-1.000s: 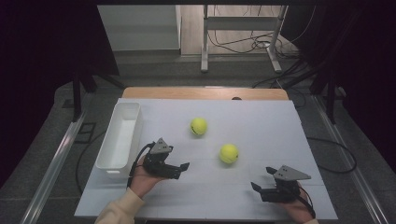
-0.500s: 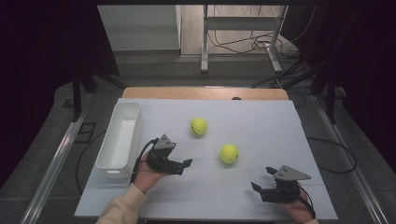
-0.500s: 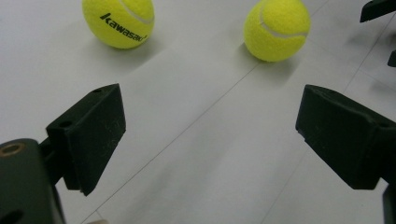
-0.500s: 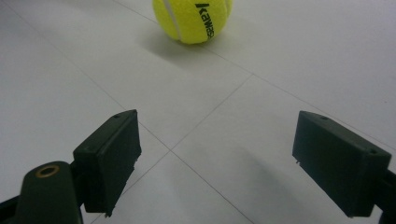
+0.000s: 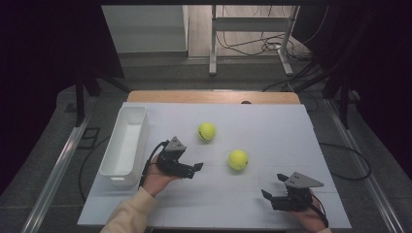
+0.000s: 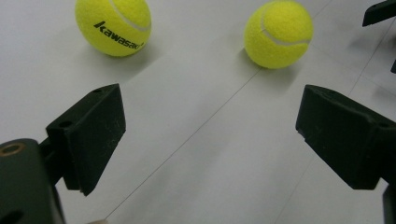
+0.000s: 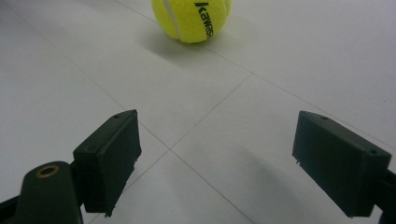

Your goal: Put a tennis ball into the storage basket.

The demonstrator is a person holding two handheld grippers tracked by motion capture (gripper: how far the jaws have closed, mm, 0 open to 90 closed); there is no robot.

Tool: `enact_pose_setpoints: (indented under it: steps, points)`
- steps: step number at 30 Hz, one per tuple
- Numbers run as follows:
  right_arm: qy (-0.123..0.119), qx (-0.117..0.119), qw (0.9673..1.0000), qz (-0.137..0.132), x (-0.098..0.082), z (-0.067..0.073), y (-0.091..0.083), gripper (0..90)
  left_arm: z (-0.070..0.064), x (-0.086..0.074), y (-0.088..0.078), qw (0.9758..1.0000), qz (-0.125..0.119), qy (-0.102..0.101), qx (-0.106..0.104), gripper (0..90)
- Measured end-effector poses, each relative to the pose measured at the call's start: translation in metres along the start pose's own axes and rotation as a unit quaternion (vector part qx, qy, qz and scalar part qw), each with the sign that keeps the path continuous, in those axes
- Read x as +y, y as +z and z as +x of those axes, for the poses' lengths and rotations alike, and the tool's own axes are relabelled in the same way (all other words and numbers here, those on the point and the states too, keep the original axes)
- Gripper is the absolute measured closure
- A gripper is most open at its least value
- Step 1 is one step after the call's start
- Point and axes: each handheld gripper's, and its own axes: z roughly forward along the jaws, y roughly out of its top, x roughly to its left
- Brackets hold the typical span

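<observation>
Left gripper (image 5: 187, 167) fingers spread, empty, aimed at two tennis balls (image 5: 238, 159) mid-tabletop (image 5: 272, 126), likely lining up a pick for the bin (image 5: 125, 145) along the left edge. Right gripper (image 5: 274, 187) spread, empty, near front edge.

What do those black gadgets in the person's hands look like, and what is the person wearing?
Each hand holds a black claw: left claw, right claw. Each ends in two blocky black jaws, carries a grey three-cornered plate on top and trails a black cable. A cream sleeve covers the left forearm.
</observation>
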Motion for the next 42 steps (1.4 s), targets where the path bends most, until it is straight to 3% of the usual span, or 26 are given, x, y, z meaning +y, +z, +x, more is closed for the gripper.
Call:
enact_pose_setpoints:
  steps: [20, 42]
  points:
    - [-0.002, -0.002, 1.0, 0.004, 0.0, 0.0, 0.001, 15.5, 0.008, 0.008, 0.009, 0.9999, 0.006, -0.01, -0.004, 9.2]
    - [0.003, 0.0, 1.0, -0.001, -0.001, -0.002, -0.001, 15.5, 0.014, 0.027, 0.023, 0.9999, 0.007, -0.008, 0.005, 8.9]
